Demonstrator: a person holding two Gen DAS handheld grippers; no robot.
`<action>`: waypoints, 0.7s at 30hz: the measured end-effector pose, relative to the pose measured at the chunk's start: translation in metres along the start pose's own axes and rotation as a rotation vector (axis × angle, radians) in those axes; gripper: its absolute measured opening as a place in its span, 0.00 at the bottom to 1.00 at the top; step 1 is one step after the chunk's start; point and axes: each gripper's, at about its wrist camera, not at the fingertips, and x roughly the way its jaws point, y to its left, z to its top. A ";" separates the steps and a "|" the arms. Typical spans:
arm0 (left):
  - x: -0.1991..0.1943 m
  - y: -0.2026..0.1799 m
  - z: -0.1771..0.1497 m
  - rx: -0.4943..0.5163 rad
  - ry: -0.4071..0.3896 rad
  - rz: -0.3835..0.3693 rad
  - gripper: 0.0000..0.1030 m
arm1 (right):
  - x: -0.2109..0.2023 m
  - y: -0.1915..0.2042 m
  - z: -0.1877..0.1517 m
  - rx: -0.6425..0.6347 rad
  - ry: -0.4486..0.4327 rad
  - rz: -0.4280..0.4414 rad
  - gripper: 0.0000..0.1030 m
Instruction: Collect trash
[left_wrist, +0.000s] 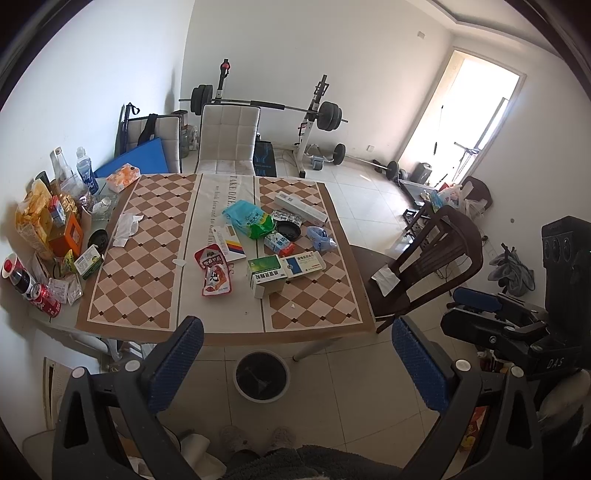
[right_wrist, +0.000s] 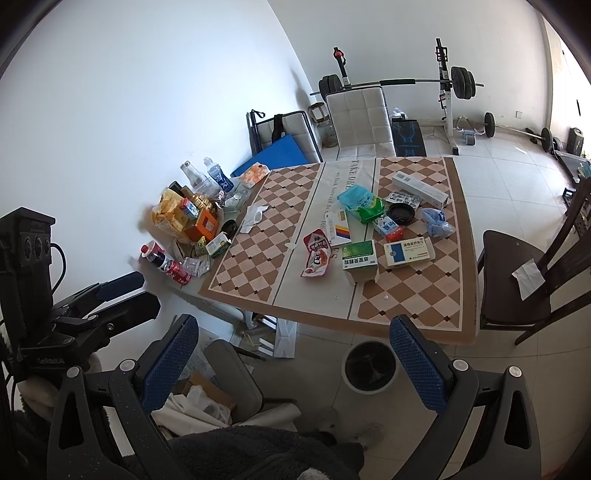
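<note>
I am looking down at the table (left_wrist: 122, 306), whose checkered brown and cream cloth (left_wrist: 155, 236) is carrying a middle strip printed "TAKE DRE…" with a smaller line starting "we look forward to". Behind it a white padded chair (left_wrist: 229, 140) is standing in front of a barbell rack (left_wrist: 314, 110), and a dark wooden chair (left_wrist: 424, 258) is sitting at the table's right side with a paper scrap on its seat. On the floor just in front of the table's near edge, the round trash bin (left_wrist: 262, 376) with its dark liner is waiting between my two tools. I am holding the left gripper (left_wrist: 297, 363) with its blue-padded fingers spread wide and nothing between them; the right gripper (right_wrist: 293, 363) is hanging likewise, wide apart and empty, above the floor short of the table. The trash is lying scattered on the cloth: a green and white medicine box (left_wrist: 267, 275) just beside a blue and white medicine box (left_wrist: 304, 264), both printed in Chinese that I cannot make out, a long white box (left_wrist: 301, 206), a teal and green bag (left_wrist: 249, 219), a red snack wrapper (left_wrist: 214, 271), a crumpled blue bag (left_wrist: 319, 238), a black lid (left_wrist: 289, 230) and a crumpled white tissue (left_wrist: 125, 227). At the left edge a red Coca-Cola can (left_wrist: 44, 299) is lying on its side. The right tool's body is showing the letters "DAS".
</note>
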 end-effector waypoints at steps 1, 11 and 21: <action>0.000 -0.001 0.001 0.000 0.000 0.000 1.00 | 0.000 0.000 0.000 0.001 0.000 0.000 1.00; -0.003 -0.001 -0.003 0.001 0.003 0.003 1.00 | 0.000 0.002 -0.001 -0.001 0.002 0.000 1.00; -0.002 -0.002 -0.005 0.006 -0.002 -0.001 1.00 | 0.001 0.005 -0.003 0.000 0.002 -0.001 1.00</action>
